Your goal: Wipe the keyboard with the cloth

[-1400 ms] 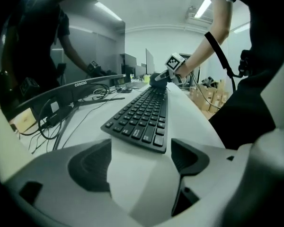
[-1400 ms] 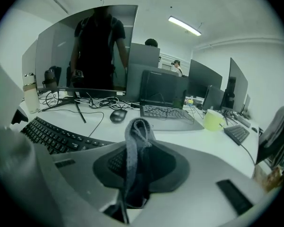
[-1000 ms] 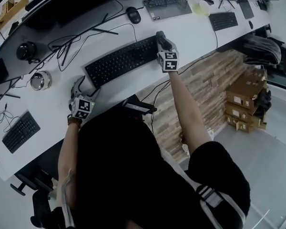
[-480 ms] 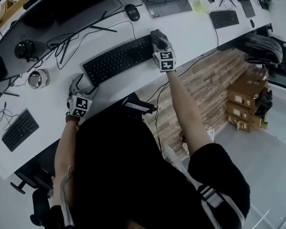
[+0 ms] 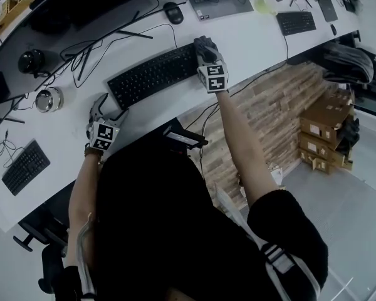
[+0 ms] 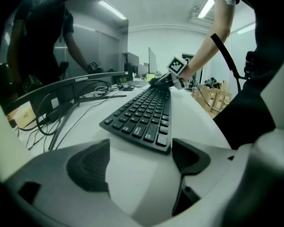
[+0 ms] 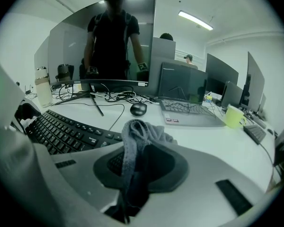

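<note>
Right now your right gripper [image 5: 203, 47] is clamping a bunched fold of the grey cloth [image 7: 135, 141], likely soft, light and floppy, over the right end of the keyboard [image 5: 153, 75], while your left gripper [image 6: 137, 160] is waiting, jaws apart and empty, just off its left end.

The left hand-held gripper [image 5: 104, 105], white with dark ribbed pads, slants down toward the white tabletop [image 5: 250, 39] at the end of a bent left arm [image 5: 81, 193] held close to the body. Its jaws stand wide apart, with nothing gripped between them. The right arm [image 5: 238, 143] is bare below a dark short sleeve and stretches nearly straight forward, while the right hand-held gripper [image 7: 137, 169] slants downward with its jaws closed on a grey knitted cloth [image 7: 132, 141] that bunches up above the pads.
</note>
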A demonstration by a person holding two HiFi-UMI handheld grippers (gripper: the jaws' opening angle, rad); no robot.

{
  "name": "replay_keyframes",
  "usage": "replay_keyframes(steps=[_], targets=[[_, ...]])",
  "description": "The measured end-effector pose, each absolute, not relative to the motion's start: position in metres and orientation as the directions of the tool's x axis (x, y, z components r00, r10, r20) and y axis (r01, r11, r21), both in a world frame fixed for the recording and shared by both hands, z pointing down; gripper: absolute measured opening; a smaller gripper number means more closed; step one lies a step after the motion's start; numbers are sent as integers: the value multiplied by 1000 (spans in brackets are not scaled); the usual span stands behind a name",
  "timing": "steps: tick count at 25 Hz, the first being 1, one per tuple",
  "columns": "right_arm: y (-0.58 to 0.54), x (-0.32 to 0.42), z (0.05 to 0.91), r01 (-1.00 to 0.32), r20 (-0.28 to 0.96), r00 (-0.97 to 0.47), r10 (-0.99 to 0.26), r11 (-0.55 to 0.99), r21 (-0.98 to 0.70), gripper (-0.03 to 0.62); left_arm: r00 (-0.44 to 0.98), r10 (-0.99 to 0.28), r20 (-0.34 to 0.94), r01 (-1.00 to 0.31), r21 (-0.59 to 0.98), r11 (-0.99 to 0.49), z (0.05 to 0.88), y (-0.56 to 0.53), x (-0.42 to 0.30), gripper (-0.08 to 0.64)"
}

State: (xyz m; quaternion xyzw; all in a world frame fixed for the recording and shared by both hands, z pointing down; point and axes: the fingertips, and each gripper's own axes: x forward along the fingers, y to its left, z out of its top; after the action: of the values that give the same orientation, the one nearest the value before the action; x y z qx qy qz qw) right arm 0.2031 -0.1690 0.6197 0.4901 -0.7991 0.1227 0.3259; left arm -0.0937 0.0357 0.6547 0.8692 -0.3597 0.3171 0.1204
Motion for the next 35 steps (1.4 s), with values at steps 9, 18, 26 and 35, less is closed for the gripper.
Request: replay_keyframes(steps=[9,18,26,35], targets=[[-158,181,620,-837,643,-347,-683,534,116,55,536,-546,644,-705,-15,-709,652,36,-93,400],[-146,157,621,-812,634,-385,-670,573,113,54,537,-543,645,-704,-12,-710,651,35,-92,402],[-141,148,621,-795,636,-397,-662,595,122,54,541,-552,635,-702,-21,-712,655,35,-92,402],[-128,121,622,-758,632,-438,-639,641,122,54,535,-545,645,-704,-16,-710,653,35,-92,402]])
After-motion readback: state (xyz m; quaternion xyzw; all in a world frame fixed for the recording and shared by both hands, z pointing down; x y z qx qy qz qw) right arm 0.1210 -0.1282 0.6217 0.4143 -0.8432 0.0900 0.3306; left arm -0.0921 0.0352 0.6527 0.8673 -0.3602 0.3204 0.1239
